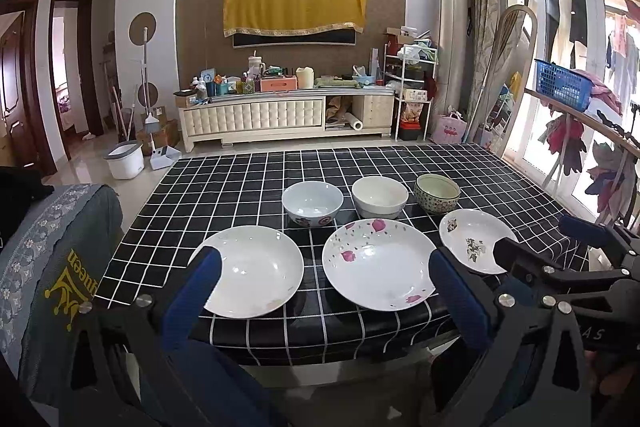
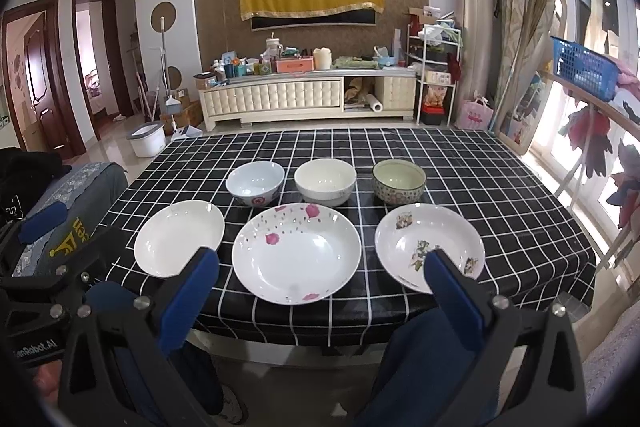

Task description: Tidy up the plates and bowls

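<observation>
Three plates lie in a row near the front edge of the checked table (image 1: 240, 179): a plain white plate (image 1: 250, 271) (image 2: 178, 243), a pink-flower plate (image 1: 378, 263) (image 2: 296, 253) and a leaf-print plate (image 1: 474, 241) (image 2: 428, 247). Behind them stand a white bowl with red pattern (image 1: 312, 203) (image 2: 255, 183), a cream bowl (image 1: 380, 197) (image 2: 325, 181) and a green patterned bowl (image 1: 437, 193) (image 2: 399, 181). My left gripper (image 1: 324, 257) (image 2: 76, 227) is open and holds nothing, in front of the white and pink plates. My right gripper (image 2: 322, 255) (image 1: 532, 233) is open too, before the pink and leaf-print plates.
A seat with a grey embroidered cover (image 1: 60, 247) stands at the table's left. A clothes rack with a blue basket (image 1: 564, 83) runs along the right side by the windows. Beyond the table are a cluttered cream cabinet (image 1: 288, 115) and a white bucket (image 1: 124, 159).
</observation>
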